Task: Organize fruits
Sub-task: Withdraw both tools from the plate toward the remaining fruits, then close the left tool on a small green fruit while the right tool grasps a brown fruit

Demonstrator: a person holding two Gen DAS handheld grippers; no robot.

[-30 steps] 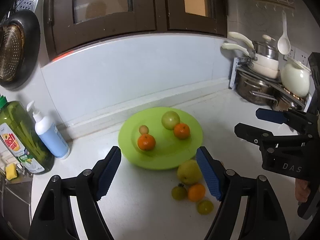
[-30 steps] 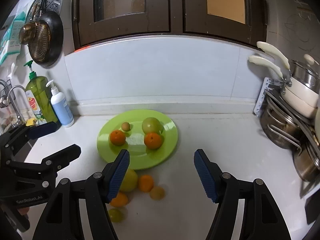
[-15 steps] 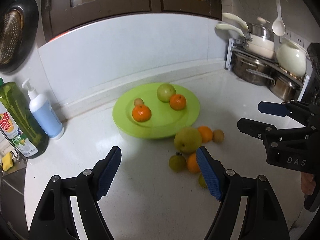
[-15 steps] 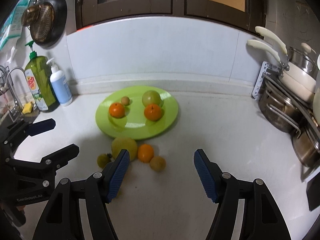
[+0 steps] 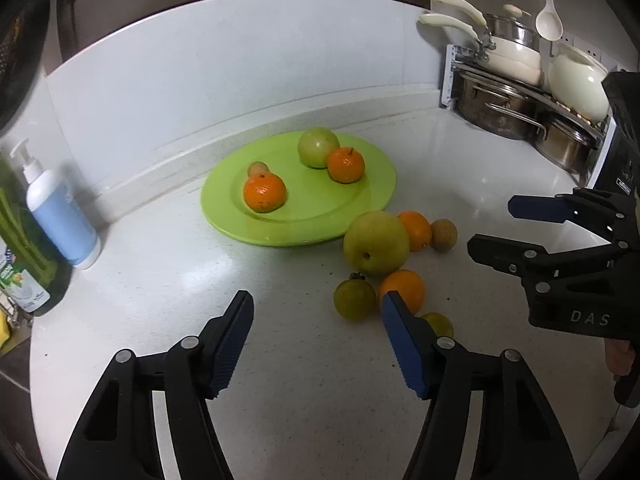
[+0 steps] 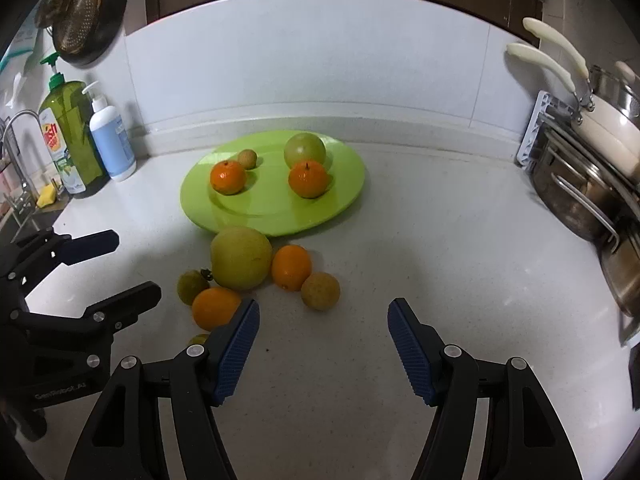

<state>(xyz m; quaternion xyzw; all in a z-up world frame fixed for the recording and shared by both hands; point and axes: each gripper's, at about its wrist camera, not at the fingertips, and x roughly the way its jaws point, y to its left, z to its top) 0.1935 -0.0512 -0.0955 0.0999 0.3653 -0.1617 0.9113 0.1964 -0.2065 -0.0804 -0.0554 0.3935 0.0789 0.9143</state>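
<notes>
A green plate holds two oranges, a green apple and a small brown fruit. In front of it on the white counter lie a big yellow pear, two oranges, a brown fruit, a green tomato and a small yellow-green fruit. My left gripper hovers just short of the tomato, its jaws closing with nothing between the pads. My right gripper stands open and holds nothing, just short of the brown fruit.
A blue-white pump bottle and a green soap bottle stand at the left by the sink tap. A rack of steel pots and a white kettle fill the right side. The backsplash wall runs behind the plate.
Both grippers have come down toward the counter, so the loose fruit now lies close ahead of the fingers. The left gripper's jaws stand narrower than before.
</notes>
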